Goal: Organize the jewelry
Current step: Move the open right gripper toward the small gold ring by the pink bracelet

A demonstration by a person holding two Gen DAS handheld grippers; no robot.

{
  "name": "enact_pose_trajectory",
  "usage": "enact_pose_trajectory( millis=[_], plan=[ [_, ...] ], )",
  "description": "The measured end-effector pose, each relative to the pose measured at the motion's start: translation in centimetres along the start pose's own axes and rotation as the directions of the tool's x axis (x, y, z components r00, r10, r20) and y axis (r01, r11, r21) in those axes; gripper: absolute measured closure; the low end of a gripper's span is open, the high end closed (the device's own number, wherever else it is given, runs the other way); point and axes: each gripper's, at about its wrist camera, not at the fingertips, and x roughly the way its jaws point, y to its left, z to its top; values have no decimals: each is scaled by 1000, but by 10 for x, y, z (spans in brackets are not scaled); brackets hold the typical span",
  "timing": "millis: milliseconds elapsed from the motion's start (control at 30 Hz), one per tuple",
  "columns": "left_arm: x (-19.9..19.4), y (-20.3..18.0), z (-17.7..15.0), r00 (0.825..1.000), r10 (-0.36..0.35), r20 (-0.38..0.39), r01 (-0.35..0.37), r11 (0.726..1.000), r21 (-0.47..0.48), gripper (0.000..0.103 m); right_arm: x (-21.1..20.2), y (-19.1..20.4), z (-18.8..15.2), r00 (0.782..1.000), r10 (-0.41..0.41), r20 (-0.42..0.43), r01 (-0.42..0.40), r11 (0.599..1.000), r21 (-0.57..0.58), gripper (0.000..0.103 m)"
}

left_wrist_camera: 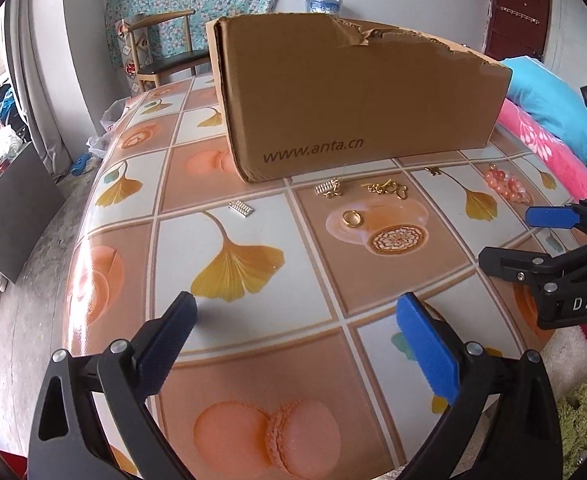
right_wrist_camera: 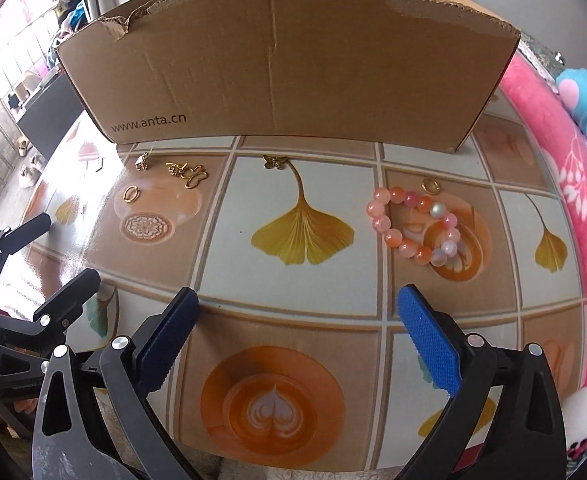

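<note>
Loose jewelry lies on the tablecloth in front of a torn cardboard box (right_wrist_camera: pixel 285 60). A pink bead bracelet (right_wrist_camera: pixel 381 223) sits at the right, with a gold ring (right_wrist_camera: pixel 430 186) just behind it. A butterfly charm (right_wrist_camera: pixel 274 163) lies at the box's foot. Further left are a gold clasp (right_wrist_camera: pixel 191 174), an oval gold ring (right_wrist_camera: pixel 131 193) and an earring (right_wrist_camera: pixel 142 162). A silver piece (left_wrist_camera: pixel 241 209) lies apart at the left. My right gripper (right_wrist_camera: pixel 297 300) hovers open and holds nothing, short of the bracelet. My left gripper (left_wrist_camera: pixel 297 312) is open too, nearer the table's front.
The patterned tablecloth (left_wrist_camera: pixel 253 256) curves down at the left edge toward the floor. A pink blanket (right_wrist_camera: pixel 553 160) and a blue pillow (left_wrist_camera: pixel 553 96) border the right side. A wooden chair (left_wrist_camera: pixel 165 48) stands behind the table. A dark board (left_wrist_camera: pixel 9 208) leans on the floor at the left.
</note>
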Motion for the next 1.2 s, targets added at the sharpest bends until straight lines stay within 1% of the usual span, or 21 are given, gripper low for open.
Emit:
enact_pose_trajectory(
  millis=[167,267,333,467,600,733,900,1100,1200],
  plan=[
    [1,-2,2,1000,19,-17,-19,1000,-23,5,-4,-5,-11,1000,5,13,-5,1000,-11,8],
    [2,-3,5,999,34,-35,-36,999,-41,5,-6,-8,-17,999,19,37,-18,999,-31,8],
    [2,-3,6,998,42,-42,-44,998,-50,5,-8,-11,-24,998,29,64,-26,999,-46,8],
    [1,-4,4,998,50,-31,-52,997,-54,5,-12,-13,-36,992,36,125,-29,998,-50,8],
    [2,-4,6,997,55,-51,-58,996,-62,5,-10,-15,-44,986,39,160,-30,998,-56,8],
    [3,-4,9,994,73,-82,-79,993,-82,4,-10,-16,-51,984,48,172,-37,997,-68,8],
    [2,-5,8,992,88,-86,-96,990,-104,4,-18,-13,-58,982,85,168,-65,991,-119,8],
    [4,-7,10,989,100,-106,-113,986,-123,4,-24,-14,-73,971,114,210,-84,986,-147,8],
    [3,-7,10,989,105,-108,-118,985,-129,4,-26,-15,-76,969,131,208,-97,982,-165,8]
  ],
)
